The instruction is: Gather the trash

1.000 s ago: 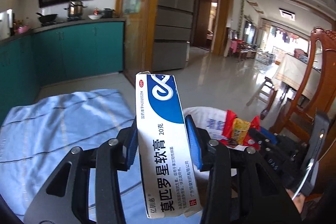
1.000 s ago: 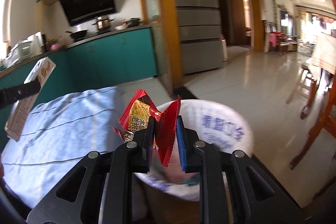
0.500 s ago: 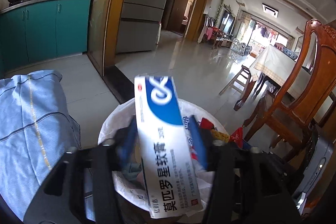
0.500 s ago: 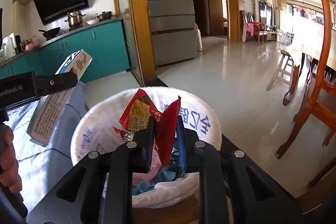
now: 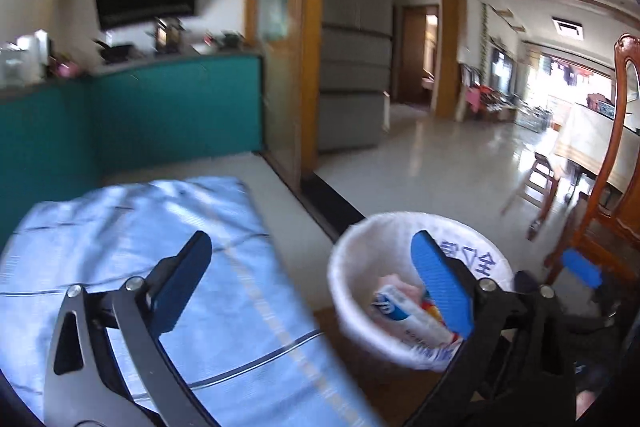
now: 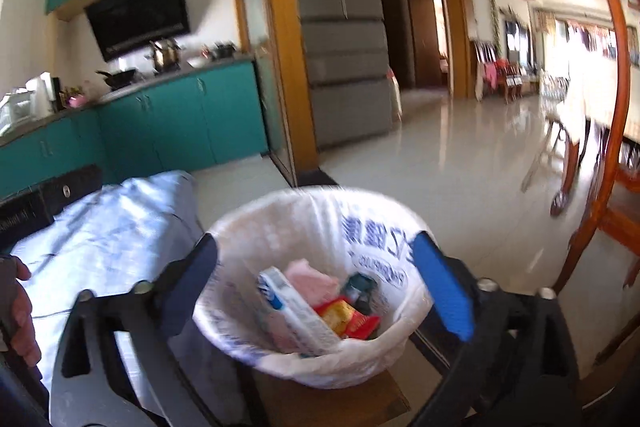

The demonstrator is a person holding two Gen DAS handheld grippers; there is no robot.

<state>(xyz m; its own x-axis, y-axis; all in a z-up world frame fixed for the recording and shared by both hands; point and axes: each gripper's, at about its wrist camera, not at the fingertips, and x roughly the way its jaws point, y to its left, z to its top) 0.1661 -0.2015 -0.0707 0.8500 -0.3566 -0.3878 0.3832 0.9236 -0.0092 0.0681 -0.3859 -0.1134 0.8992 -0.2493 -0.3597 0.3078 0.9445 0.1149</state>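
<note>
Both tongs are released and hold nothing. The left tongs (image 5: 312,279) hang over the right edge of the blue cloth (image 5: 120,239) on the table, beside the bin (image 5: 352,247). The right tongs (image 6: 320,279) spread wide above the bin (image 6: 280,227), which is lined with a white bag. Inside it lie the white and blue box (image 6: 296,311), the red snack wrapper (image 6: 348,319) and a pink scrap (image 6: 312,279), touching one another.

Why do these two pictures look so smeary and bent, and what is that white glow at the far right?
Left wrist view: motion blur smears the blue striped cloth and teal cabinets. Right wrist view: sharper on the white-lined trash bin, daylight washes out the far windows. Both fisheye lenses curve straight edges.
</note>
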